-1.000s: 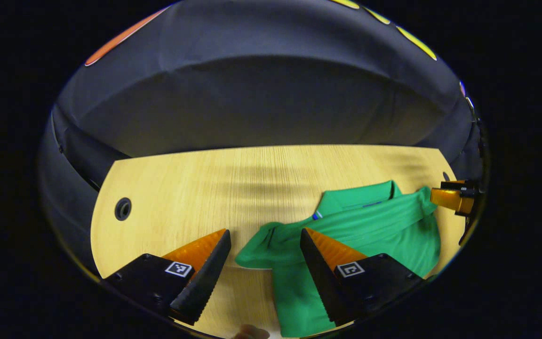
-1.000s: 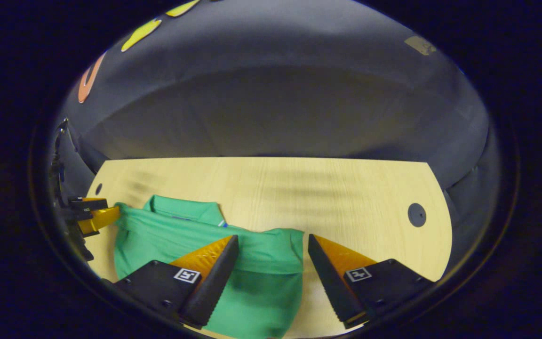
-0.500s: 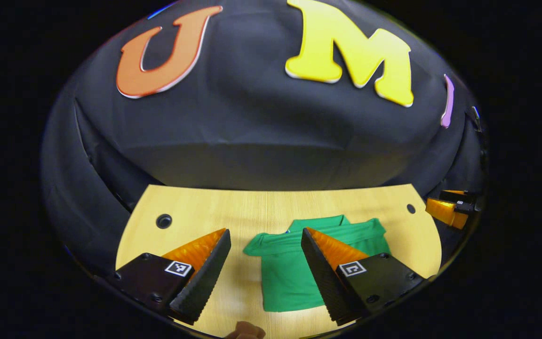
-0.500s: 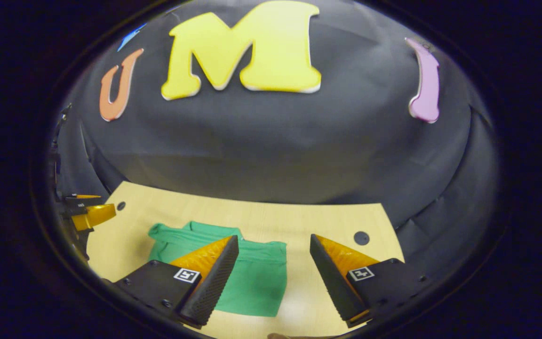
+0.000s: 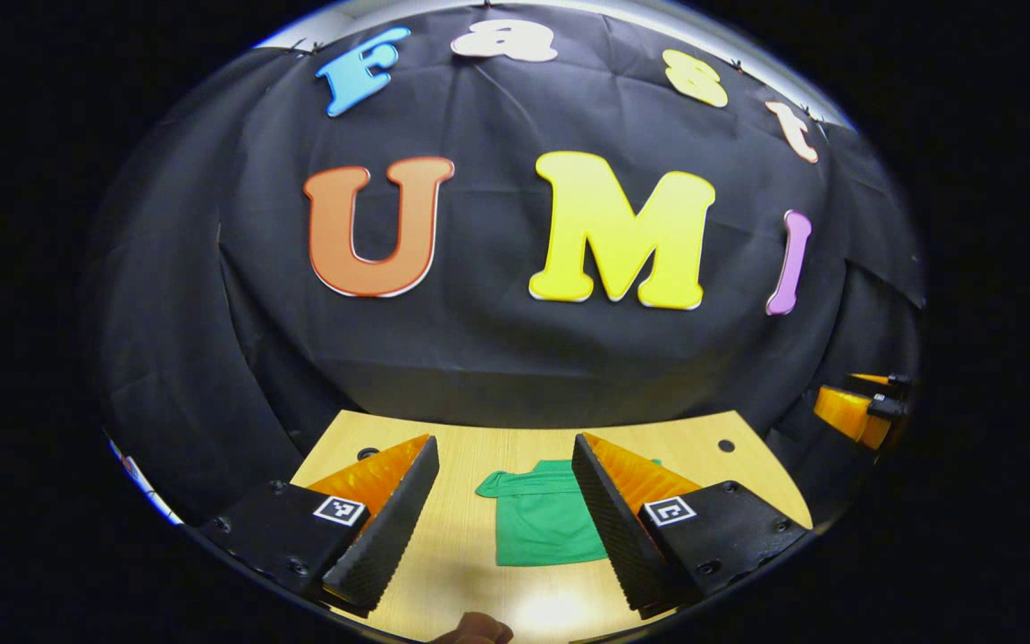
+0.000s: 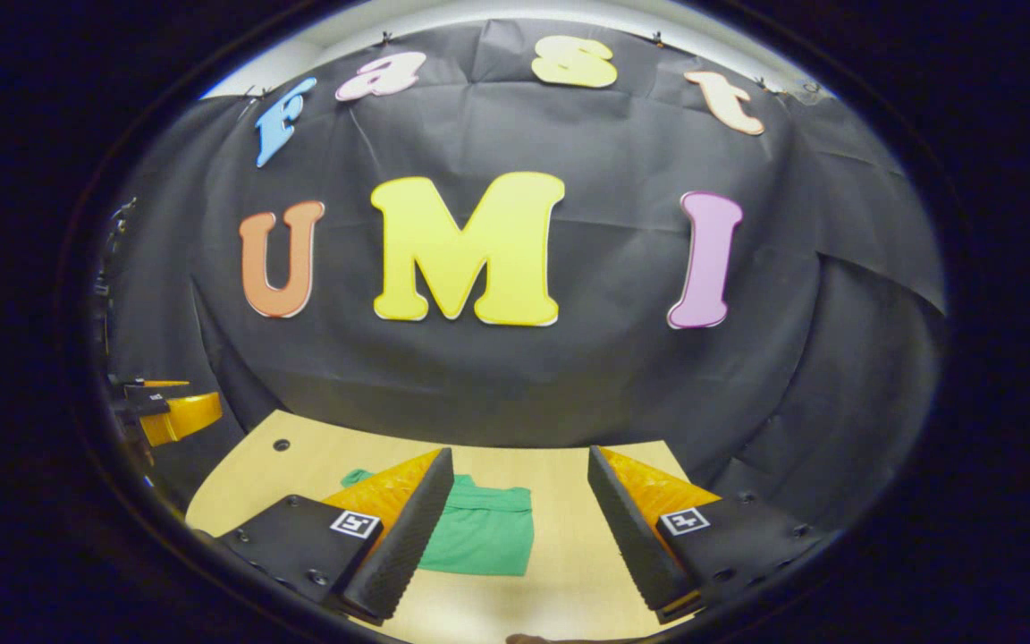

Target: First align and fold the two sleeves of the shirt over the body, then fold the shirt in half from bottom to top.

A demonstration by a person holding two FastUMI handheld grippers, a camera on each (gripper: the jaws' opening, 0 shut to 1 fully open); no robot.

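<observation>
Booth wall (image 5: 497, 358): black cloth, fills the upper part of both views, creased, pinned along a pale strip at top.

Table (image 5: 479, 572): light wood grain, rounded far corners, sits under the wall. Left gripper view shows two dark round holes near its far corners (image 5: 726, 444); right gripper view shows one, far left (image 6: 281, 444).

Shirt (image 5: 544, 528): green, lying flat on the table near the middle, well apart from both tools. Compact squarish shape, sleeves folded in over the body, collar end toward the wall. No readable print or label on it at this size. In right gripper view the shirt (image 6: 479, 532) is partly behind that tool's left finger.

Left gripper (image 5: 504, 523): jaws wide apart, nothing between them, held above the table. Each finger base carries a small black-and-white square marker; pattern only, no text.

Right gripper (image 6: 519, 537): jaws likewise spread, empty, same kind of markers.

Cross-views: left gripper view catches the right tool's tip at far right edge; right gripper view catches the left tool's tip at far left edge.

Fingertip (image 5: 470, 631) of a person at bottom edge, left gripper view.
</observation>
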